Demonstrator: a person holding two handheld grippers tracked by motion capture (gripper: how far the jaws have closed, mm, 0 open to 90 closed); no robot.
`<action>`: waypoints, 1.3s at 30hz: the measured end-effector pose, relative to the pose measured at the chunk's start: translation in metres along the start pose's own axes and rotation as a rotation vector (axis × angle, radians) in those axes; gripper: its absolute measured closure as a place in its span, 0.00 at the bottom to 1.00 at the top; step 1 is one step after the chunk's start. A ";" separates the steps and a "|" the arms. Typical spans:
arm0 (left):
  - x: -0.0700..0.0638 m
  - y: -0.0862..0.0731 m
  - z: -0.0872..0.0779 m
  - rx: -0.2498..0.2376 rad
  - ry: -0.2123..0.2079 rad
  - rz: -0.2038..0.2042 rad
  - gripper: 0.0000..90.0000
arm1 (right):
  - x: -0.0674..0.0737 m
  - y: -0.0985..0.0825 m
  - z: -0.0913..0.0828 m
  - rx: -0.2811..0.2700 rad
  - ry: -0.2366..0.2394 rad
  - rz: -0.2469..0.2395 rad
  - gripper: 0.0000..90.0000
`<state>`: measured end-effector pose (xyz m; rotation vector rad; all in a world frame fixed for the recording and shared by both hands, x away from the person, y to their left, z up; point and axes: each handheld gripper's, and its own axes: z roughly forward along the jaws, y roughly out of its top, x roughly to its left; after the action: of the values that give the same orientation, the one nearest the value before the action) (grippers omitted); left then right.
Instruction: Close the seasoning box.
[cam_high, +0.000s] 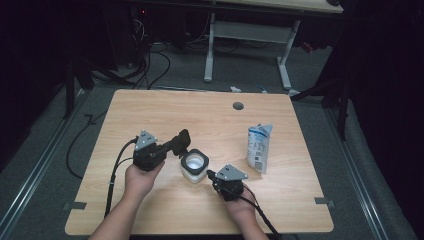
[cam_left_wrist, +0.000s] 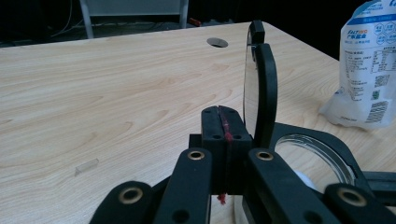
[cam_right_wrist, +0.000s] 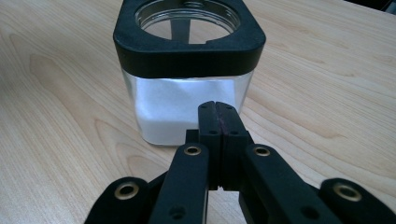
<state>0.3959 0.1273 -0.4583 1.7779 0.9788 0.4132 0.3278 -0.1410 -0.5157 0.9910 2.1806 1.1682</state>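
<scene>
Dark floor surrounds your bench, where both clenched, empty hand-held grippers, left and right, flank the jar, its hinged lid upright for pouring.

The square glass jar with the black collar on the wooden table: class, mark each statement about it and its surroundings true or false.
1. The square glass jar holds white powder. True.
2. Its hinged black lid is shut flat. False: it stands raised.
3. The right tool has its jaws closed. True.
4. The white and blue pouch lies inside the jar. False: it stands apart on the wooden table.
5. The left tool is wide open. False: shut.
</scene>
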 end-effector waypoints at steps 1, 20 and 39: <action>0.000 0.000 0.000 0.000 0.000 0.001 1.00 | 0.001 0.000 0.001 0.000 0.000 -0.001 1.00; -0.015 -0.007 0.001 -0.007 -0.036 0.018 1.00 | 0.003 0.001 0.002 -0.002 -0.004 -0.007 0.99; -0.017 -0.023 0.005 0.010 -0.017 0.036 0.99 | 0.002 0.000 0.001 0.000 -0.008 -0.009 0.99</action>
<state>0.3793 0.1149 -0.4783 1.8076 0.9399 0.4154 0.3270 -0.1388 -0.5160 0.9826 2.1768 1.1580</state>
